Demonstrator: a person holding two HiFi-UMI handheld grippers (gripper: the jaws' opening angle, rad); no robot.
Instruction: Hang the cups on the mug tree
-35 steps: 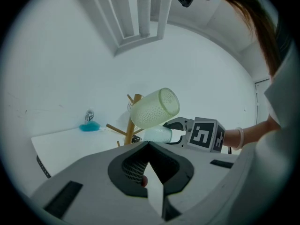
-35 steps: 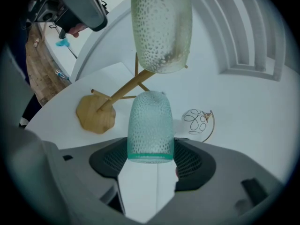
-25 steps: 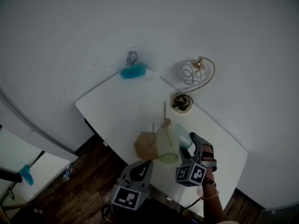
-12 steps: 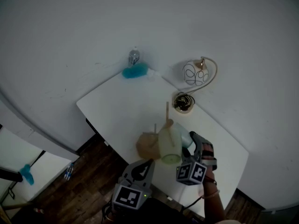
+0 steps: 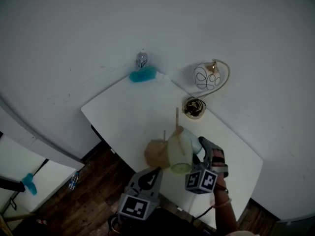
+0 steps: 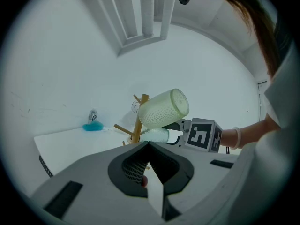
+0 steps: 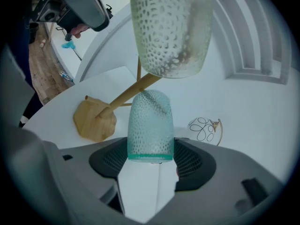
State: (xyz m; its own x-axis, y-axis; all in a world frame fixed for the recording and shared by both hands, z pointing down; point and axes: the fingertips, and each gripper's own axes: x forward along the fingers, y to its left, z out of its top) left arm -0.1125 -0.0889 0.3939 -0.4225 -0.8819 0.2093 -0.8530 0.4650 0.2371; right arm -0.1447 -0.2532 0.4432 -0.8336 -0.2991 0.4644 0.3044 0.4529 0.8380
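**Holding a teal cup at the mug tree**

Held a teal dotted cup (image 7: 151, 125) in the right gripper (image 7: 154, 170), jaws drawn in close on it and the cup pointing straight out ahead of them; reached with the cup's far end up to a slanted wooden peg of the mug tree (image 7: 96, 118), touching or just short of it, could not tell which; saw a pale green dotted cup (image 7: 168, 27) directly above and ahead of that gripper, already hung on an upper peg and tilted over the teal one, the two cups close together; placed the tree's flat wooden base ahead and to the left of the right gripper, resting on the white table (image 5: 128, 117); noted, ahead and to the right of the same gripper, a white globe lamp (image 5: 205, 76) with black looping lines, carried on a curved gold arm.

Found the left gripper (image 6: 150, 146) with its jaws brought fully together and nothing between them; held it lower than the right gripper and to that gripper's left, back from the tree at the table's near edge; saw the tree's stem and both cups ahead of it and higher up; made out, far ahead of both grippers at the table's far corner, a blue duster (image 5: 142, 74) with a small silvery bottle (image 5: 141, 59) just beyond it.
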